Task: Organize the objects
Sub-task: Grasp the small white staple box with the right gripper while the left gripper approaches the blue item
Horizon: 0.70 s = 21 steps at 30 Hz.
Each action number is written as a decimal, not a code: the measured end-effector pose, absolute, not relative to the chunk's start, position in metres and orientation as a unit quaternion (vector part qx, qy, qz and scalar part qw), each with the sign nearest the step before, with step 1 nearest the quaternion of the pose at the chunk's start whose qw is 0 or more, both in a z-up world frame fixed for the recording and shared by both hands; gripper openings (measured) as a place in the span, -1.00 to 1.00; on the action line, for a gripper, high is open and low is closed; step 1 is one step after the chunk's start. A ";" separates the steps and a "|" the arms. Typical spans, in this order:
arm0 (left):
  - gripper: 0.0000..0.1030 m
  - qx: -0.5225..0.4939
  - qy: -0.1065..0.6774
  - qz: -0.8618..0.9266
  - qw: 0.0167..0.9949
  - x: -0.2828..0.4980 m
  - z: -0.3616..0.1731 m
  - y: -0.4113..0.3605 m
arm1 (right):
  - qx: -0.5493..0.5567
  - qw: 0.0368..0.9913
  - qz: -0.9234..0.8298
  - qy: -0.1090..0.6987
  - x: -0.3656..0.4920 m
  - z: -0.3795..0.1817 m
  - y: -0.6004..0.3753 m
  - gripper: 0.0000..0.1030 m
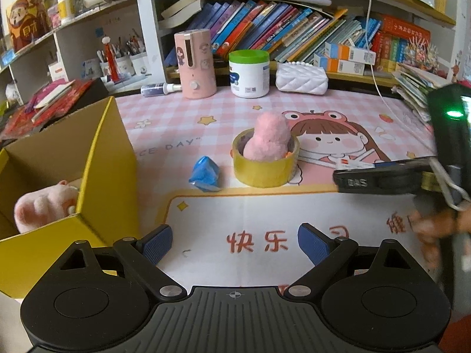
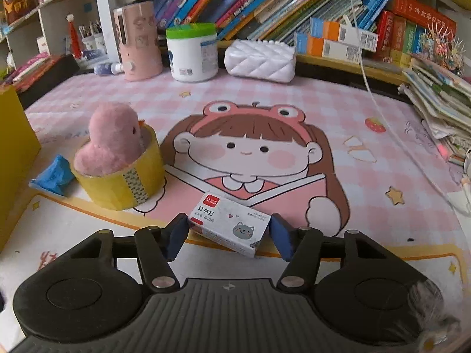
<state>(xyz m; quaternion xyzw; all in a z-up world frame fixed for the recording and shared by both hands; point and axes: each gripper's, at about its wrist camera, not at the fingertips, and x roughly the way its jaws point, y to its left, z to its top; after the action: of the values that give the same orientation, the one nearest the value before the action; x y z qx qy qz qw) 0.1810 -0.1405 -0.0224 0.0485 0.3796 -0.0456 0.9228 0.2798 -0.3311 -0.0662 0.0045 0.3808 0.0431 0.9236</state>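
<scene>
White staple box lies on the counter between the spread fingers of the right claw, not pinched. Tape roll sits at ten o'clock; bare mat toward two o'clock. Left claw is spread, holding nothing, yellow box at nine o'clock.

Pink plush toy half hidden behind yellow box wall, left; person's hand blurred, right; small toy's base hidden inside tape roll; possibly a duck.
</scene>
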 end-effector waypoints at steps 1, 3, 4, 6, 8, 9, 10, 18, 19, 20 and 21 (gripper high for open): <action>0.80 0.047 0.378 -0.040 0.924 0.184 -0.023 -0.142 | 0.003 0.926 0.046 0.375 0.276 -0.062 -0.333 0.13; 0.73 0.051 0.372 -0.026 0.926 0.192 -0.024 -0.145 | -0.001 0.931 0.048 0.363 0.269 -0.052 -0.337 0.13; 0.68 0.053 0.371 -0.021 0.927 0.197 -0.025 -0.146 | -0.002 0.933 0.049 0.357 0.264 -0.048 -0.339 0.13; 0.59 0.057 0.372 -0.001 0.926 0.211 -0.028 -0.148 | -0.006 0.937 0.055 0.346 0.255 -0.039 -0.344 0.13; 0.44 0.063 0.377 0.023 0.924 0.226 -0.033 -0.149 | -0.014 0.939 0.062 0.337 0.245 -0.032 -0.347 0.13; 0.36 0.067 0.383 0.038 0.921 0.234 -0.037 -0.150 | -0.017 0.940 0.066 0.334 0.242 -0.030 -0.347 0.13; 0.34 0.069 0.386 0.049 0.918 0.242 -0.041 -0.149 | -0.022 0.941 0.071 0.330 0.238 -0.027 -0.348 0.13; 0.16 0.056 0.382 0.059 0.921 0.286 -0.059 -0.144 | -0.043 0.945 0.089 0.313 0.222 -0.019 -0.356 0.13; 0.12 0.056 0.386 0.057 0.919 0.291 -0.063 -0.145 | -0.043 0.944 0.091 0.314 0.221 -0.020 -0.357 0.13; 0.04 0.058 0.391 0.055 0.917 0.296 -0.066 -0.146 | -0.045 0.944 0.092 0.315 0.220 -0.020 -0.358 0.13; -0.06 0.060 0.397 0.054 0.914 0.300 -0.069 -0.147 | -0.047 0.943 0.092 0.315 0.219 -0.020 -0.358 0.13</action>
<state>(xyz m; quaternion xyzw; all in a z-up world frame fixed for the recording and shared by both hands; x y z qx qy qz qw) 0.2997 -0.1471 -0.0692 0.0603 0.3967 0.0536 0.9144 0.2192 -0.3579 -0.0197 -0.0472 0.3152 0.0919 0.9434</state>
